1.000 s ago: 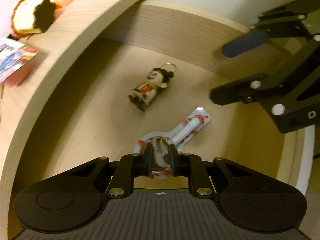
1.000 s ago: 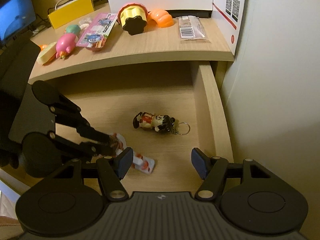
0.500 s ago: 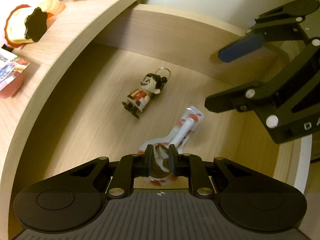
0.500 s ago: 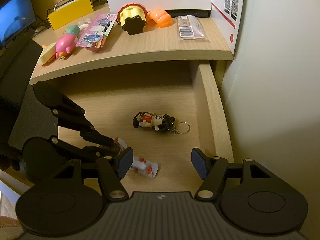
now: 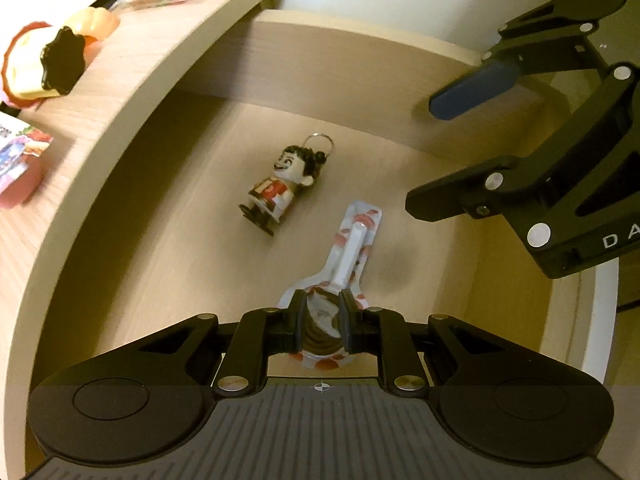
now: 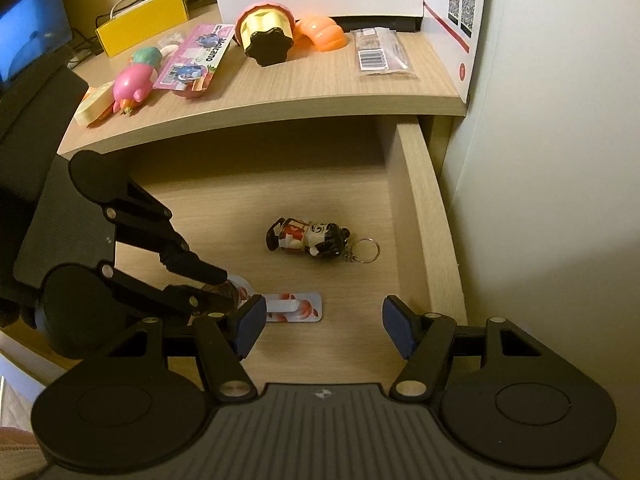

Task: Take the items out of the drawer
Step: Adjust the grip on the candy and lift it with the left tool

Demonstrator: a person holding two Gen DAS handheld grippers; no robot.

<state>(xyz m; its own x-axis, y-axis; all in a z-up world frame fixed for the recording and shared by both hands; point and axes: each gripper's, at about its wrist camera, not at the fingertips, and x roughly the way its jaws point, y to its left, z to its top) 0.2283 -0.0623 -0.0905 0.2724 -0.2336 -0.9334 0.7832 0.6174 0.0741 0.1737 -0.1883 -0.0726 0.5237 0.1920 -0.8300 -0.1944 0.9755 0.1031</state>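
Evidently the left gripper [image 5: 323,320] is pinching the round head of the wrapped lollipop [image 5: 348,256], its two pads set against the brown disc on either side. Against the earlier left wrist views, the wrapper has swung: its stick end, which angled off toward the drawer's right wall, now points more nearly straight ahead toward the back of the drawer [image 6: 420,208], and the packet appears raised off the floor, judging by the soft shadow beside it. That suggests the pick is secured and the lift toward the desktop [image 6: 304,84] is the step in hand. The lollipop's long axis runs from the head in the jaws out along the white stick, away from the gripper; in the right wrist view it lies roughly parallel to the drawer's front edge, near the front left corner. Further right, the figurine keychain [image 6: 308,236] lies on its side mid-floor, ring toward the right wall, untouched. The right gripper [image 6: 324,324] hovers spread and empty over the front of the drawer.
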